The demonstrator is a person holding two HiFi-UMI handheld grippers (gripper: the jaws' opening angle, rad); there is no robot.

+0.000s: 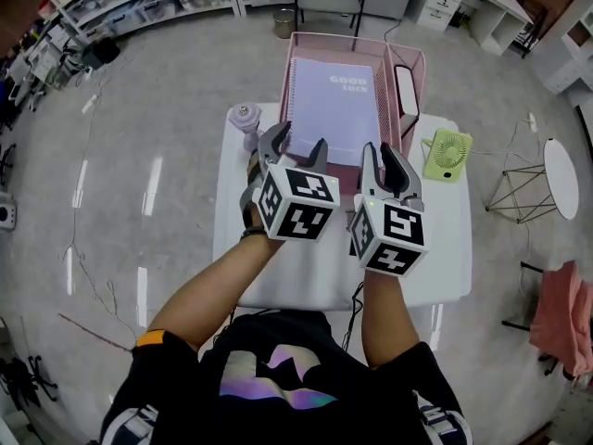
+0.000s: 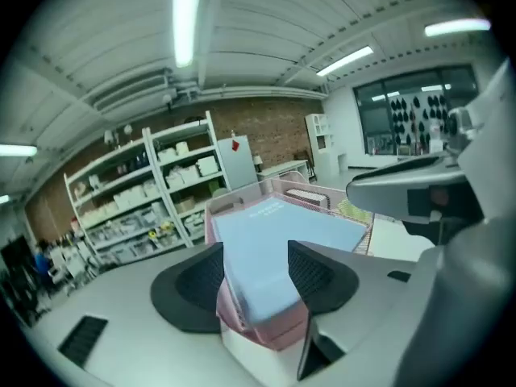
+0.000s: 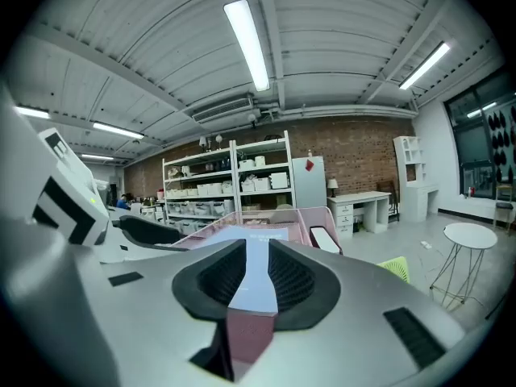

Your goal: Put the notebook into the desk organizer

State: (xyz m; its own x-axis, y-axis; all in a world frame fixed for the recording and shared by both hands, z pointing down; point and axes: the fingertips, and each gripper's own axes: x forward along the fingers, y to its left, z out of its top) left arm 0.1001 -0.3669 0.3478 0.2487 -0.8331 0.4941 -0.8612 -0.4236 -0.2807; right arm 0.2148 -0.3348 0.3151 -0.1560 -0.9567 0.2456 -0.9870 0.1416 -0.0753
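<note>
Notebook (image 1: 334, 109) lies in the top of the pink mesh desk organizer (image 1: 354, 38), lilac cover up, with the spiral binding along its left side. The desk organizer stands at the far edge of the white tabletop (image 1: 315, 272), about midway along it.

My left gripper (image 1: 296, 146) hangs at the notebook's near left corner. Its fingers (image 2: 201, 285) stand wide apart. Between them I see the near end of the notebook and the organizer's pink front, and neither pad presses on anything.

My right gripper (image 1: 380, 160) is just beside the left one, at the near right of the organizer. Its fingers (image 3: 298, 285) are only a narrow gap apart. The notebook's cover and the pink wall show through that gap, and the fingers grip nothing that I can make out.

A green fan (image 1: 448, 154) sits near the tabletop's right edge, and a small lilac object (image 1: 246, 117) sits at its far left corner.
</note>
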